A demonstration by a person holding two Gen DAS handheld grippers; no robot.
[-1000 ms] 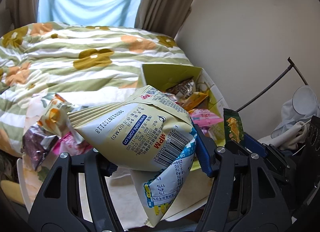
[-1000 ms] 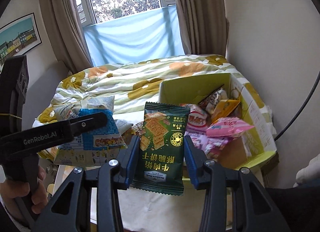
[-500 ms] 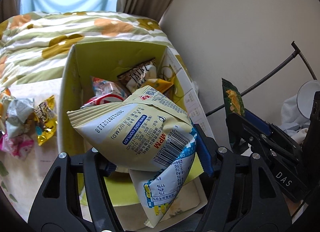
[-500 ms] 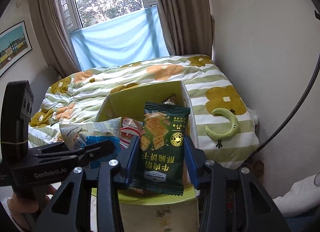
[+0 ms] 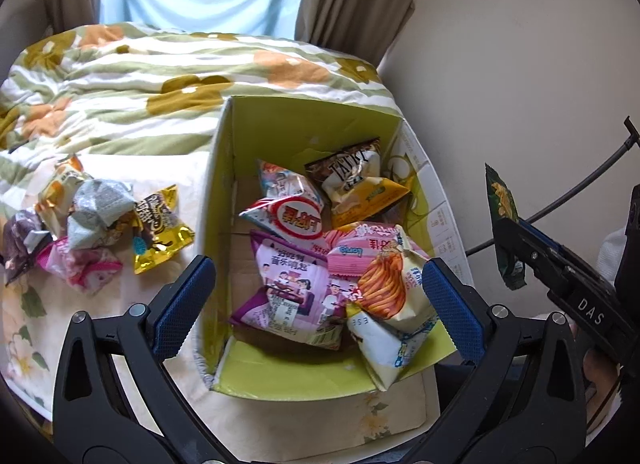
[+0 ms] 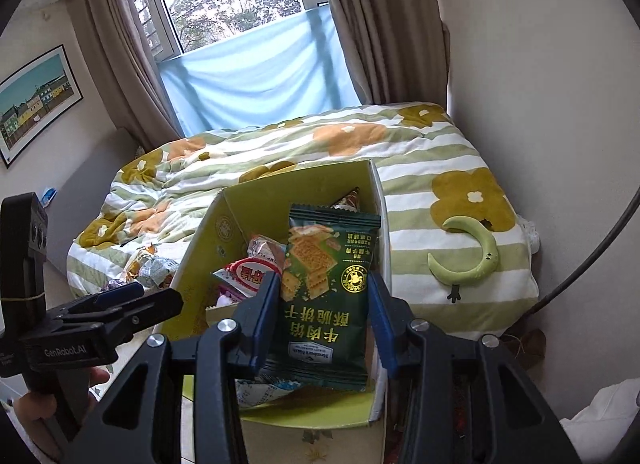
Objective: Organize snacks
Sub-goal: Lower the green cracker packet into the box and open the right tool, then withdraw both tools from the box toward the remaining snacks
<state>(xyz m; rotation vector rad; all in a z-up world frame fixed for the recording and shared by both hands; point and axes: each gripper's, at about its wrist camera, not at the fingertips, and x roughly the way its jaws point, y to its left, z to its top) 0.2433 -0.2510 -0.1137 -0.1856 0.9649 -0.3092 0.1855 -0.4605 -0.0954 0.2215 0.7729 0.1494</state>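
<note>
My left gripper (image 5: 316, 296) is opening wide with nothing between the pads, hanging right over the green box (image 5: 224, 191). The cream noodle-snack bag (image 5: 390, 304) lies in the box's lower right corner. My right gripper (image 6: 324, 316) is clamped on the dark green cracker pack (image 6: 326, 296), which stands upright, long axis up the frame, with the box just beyond it at centre. So the right hand is the one to drop next, I'd say, straight ahead and down. Loose snacks (image 5: 92, 232) wait at left on the quilt (image 5: 160, 75), closer to my left. The box is getting crowded, and the near wall could catch the pack.
</note>
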